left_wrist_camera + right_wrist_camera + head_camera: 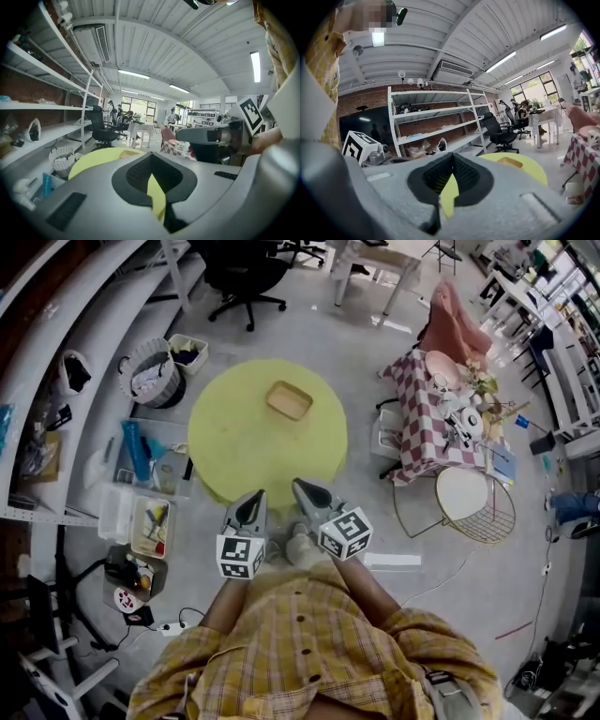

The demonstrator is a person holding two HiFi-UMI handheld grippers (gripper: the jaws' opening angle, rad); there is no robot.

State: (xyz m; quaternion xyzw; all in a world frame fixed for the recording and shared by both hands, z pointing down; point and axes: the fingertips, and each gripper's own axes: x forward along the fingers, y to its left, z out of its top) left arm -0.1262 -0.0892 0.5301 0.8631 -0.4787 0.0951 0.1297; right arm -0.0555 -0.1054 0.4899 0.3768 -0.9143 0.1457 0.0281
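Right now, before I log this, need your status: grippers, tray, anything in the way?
Left gripper, right gripper shut, empty, over near edge of table. Tray mid-table, untouched. Only tabletop between.

This is looking like a shared workshop-cum-office. White shelves (103, 315) are running along a brick wall (370, 105) at 9 o'clock. Office chairs (246, 277) and desks (375, 263) are standing at 12 o'clock, and people (524, 111) are sitting there. Strip lights (255, 65) are glowing under a ribbed ceiling (154, 42). Bare concrete floor (375, 362) is surrounding a round yellow worktop (234, 427).
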